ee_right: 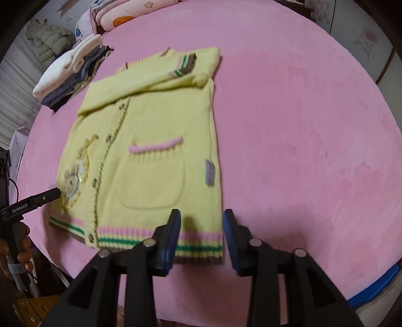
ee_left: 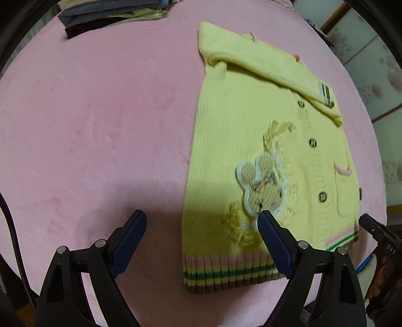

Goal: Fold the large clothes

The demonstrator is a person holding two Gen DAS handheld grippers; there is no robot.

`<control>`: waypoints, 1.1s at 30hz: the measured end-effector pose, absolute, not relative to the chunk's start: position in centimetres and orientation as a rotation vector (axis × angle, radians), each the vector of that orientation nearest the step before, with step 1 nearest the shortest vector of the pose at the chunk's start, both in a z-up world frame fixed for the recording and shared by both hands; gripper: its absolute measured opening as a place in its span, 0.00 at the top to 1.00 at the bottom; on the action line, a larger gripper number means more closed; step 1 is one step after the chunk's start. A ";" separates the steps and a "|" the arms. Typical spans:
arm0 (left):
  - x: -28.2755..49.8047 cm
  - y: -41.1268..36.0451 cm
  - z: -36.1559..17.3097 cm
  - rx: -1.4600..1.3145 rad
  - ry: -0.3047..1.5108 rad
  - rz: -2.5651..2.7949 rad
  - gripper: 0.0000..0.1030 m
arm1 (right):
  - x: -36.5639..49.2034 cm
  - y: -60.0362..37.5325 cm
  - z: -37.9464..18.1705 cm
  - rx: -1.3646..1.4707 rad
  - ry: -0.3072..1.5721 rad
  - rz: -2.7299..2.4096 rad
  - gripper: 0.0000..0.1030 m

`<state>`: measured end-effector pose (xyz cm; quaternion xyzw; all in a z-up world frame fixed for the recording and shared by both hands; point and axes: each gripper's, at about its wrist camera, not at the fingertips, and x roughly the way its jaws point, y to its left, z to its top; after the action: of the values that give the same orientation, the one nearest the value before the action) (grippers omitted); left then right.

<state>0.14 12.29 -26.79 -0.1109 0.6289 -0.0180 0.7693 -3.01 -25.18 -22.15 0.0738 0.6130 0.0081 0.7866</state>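
A yellow knit cardigan [ee_left: 251, 140] with a bunny patch, buttons and a striped hem lies flat on the pink bed cover, both sleeves folded across its chest. It also shows in the right wrist view [ee_right: 155, 140]. My left gripper [ee_left: 202, 221] is open and empty above the hem's left corner. My right gripper [ee_right: 202, 218] is open and empty above the hem's right corner. The right gripper's tip shows in the left wrist view [ee_left: 371, 226], and the left gripper in the right wrist view [ee_right: 37, 198].
A stack of folded clothes [ee_left: 108, 15] sits at the far left of the pink cover [ee_left: 88, 125]; it also shows in the right wrist view [ee_right: 72, 73]. Pillows and a puffy jacket [ee_right: 50, 40] lie beyond the bed. Bed edges are close below.
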 end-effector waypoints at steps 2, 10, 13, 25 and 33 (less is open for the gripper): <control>-0.2 12.1 -27.4 -0.229 1.372 -0.040 0.13 | -3.4 -25.4 -22.6 0.166 1.326 0.019 0.65; -1.0 11.5 -28.3 -0.179 1.360 -0.045 0.13 | -4.1 -26.1 -24.0 0.210 1.329 0.029 0.65; -1.5 11.5 -27.8 -0.214 1.356 -0.084 0.14 | -4.2 -26.1 -24.0 0.206 1.330 0.036 0.65; -3.0 13.1 -28.4 -0.305 1.334 -0.133 0.14 | -5.4 -26.5 -24.7 0.230 1.330 0.048 0.65; -3.9 13.9 -27.9 -0.298 1.314 -0.171 0.24 | -5.7 -26.6 -24.7 0.251 1.332 0.072 0.69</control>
<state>-3.92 13.86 -27.88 -0.1380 0.6075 -0.0792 0.7782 -5.67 -26.58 -24.73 0.1161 0.6159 0.0332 0.7785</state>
